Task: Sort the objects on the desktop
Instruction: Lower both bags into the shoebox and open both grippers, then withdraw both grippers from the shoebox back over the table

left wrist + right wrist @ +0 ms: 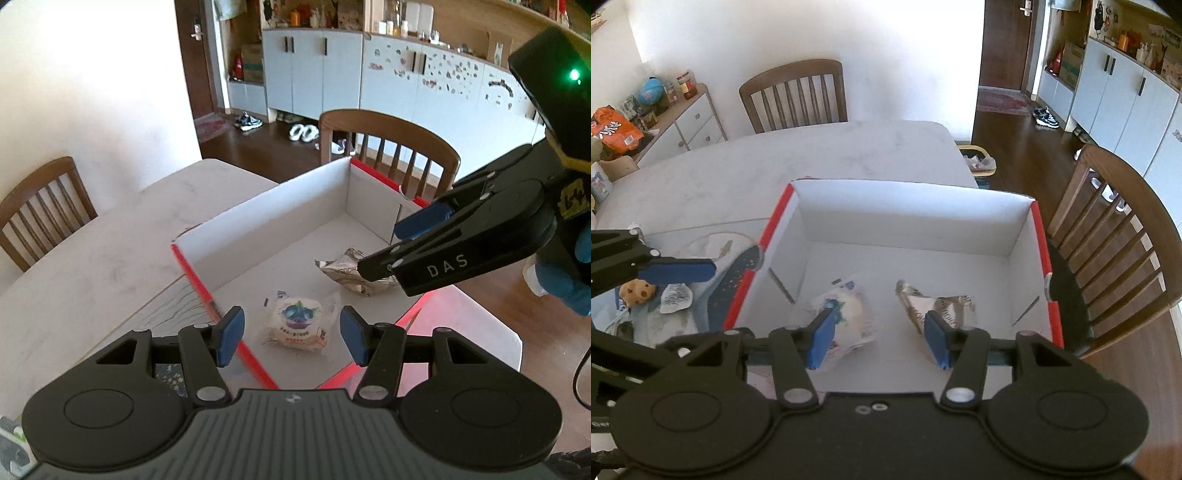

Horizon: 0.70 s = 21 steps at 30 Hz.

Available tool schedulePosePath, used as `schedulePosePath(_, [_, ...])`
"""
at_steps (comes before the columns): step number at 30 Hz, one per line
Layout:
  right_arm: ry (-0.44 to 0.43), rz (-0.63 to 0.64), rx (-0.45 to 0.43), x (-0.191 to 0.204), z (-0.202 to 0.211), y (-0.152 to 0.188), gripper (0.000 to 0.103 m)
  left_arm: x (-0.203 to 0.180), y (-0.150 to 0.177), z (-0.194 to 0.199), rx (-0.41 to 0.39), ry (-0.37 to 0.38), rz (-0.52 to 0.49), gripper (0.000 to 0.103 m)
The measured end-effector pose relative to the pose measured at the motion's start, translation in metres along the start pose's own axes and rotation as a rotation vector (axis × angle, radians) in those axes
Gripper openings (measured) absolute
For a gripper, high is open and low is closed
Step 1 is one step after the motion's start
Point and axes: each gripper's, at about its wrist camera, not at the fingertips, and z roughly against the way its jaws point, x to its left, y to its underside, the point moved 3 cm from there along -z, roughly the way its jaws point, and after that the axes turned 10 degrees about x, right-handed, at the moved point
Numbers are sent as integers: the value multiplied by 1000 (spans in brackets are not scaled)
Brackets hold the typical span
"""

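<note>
A: Start close in. What are the tools doing?

B: In the left wrist view the left tool (pixel 291 334) sits at the bottom centre, its blue pads apart with nothing between them. In the right wrist view the right tool (pixel 881 338) is likewise spread and empty, hanging above the box (pixel 912 194).

A: And what is under them?

B: Two things lie on the box floor: a white snack packet (pixel 295 325) with a blue picture, lower centre of the left view, and a crumpled silver wrapper (pixel 343 271) just right of centre. They are near each other but not touching.

A: So how far along is the sorting?

B: I'd judge it partly done. Those two are in. Left of the box in the right view, on a patterned mat (pixel 701 306) on the worktop (pixel 831 147), a cookie-like piece (pixel 635 291) and a white wrapper (pixel 676 297) are not yet in the box.

A: Anything you can't make out?

B: The left edge of that view cuts off the mat, and the left tool's arm covers part of it, so more items may lie there. The print on both packets is too small to read. Farther off, chairs (pixel 796 94) stand around the worktop, then cabinets (pixel 314 70) at the top of the frame.
</note>
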Motion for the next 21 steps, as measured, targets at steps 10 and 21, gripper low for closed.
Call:
schedulePosePath(10, [5,0,-36,34,14,13,54,15,35,33,-46,7,35,56])
schedulePosePath(21, [7,-6,-54,80,18,31,54,33,85,55,-43,15,53,56])
